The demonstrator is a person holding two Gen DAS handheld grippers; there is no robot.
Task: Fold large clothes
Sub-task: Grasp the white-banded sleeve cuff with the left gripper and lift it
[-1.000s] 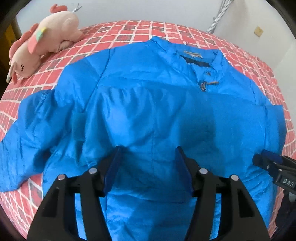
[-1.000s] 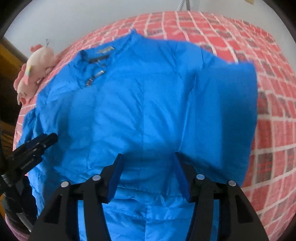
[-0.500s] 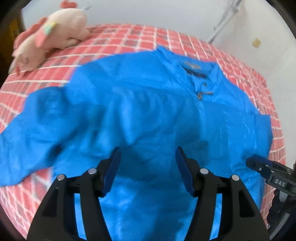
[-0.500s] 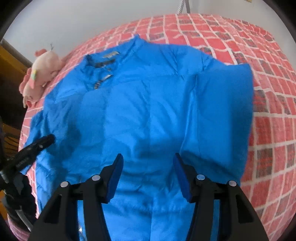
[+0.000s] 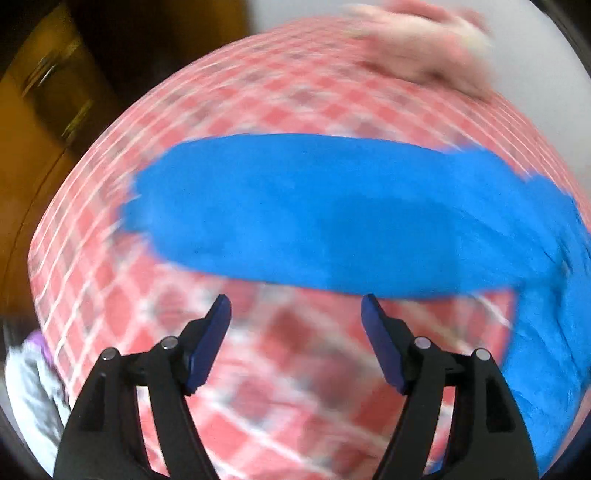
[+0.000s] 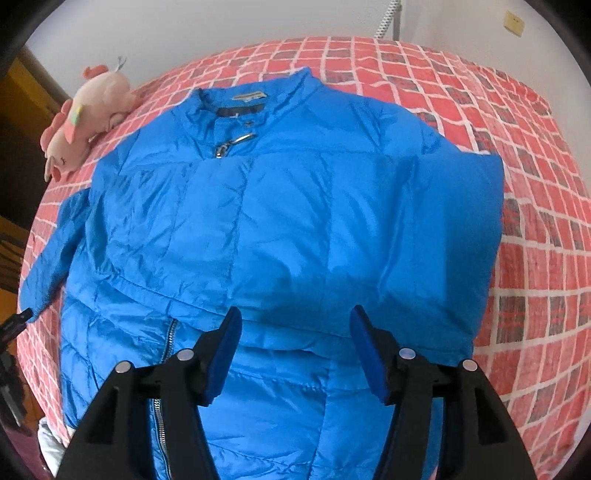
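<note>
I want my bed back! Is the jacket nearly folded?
Not yet. One sleeve already lies folded over the jacket. The other sleeve is spread out on the bed. The left gripper, open and empty, is by that sleeve now. The right gripper hovers open. The body isn't folded.

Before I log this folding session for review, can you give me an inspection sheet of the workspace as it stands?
Surface: bed with a red brick-pattern cover.
Job's things: blue padded zip-front jacket lying front up, collar far; one sleeve folded over the body, the other sleeve stretched out on the cover.
Clutter: pink plush unicorn toy beyond the jacket's shoulder, apart from it.
Grippers: left gripper open over bare cover, jaws just opening, nothing between; right gripper open over the jacket, jaws just opening, gripping nothing.
Cables: white corrugated hose on the far wall.
Surroundings: white wall, brown wooden furniture.
</note>
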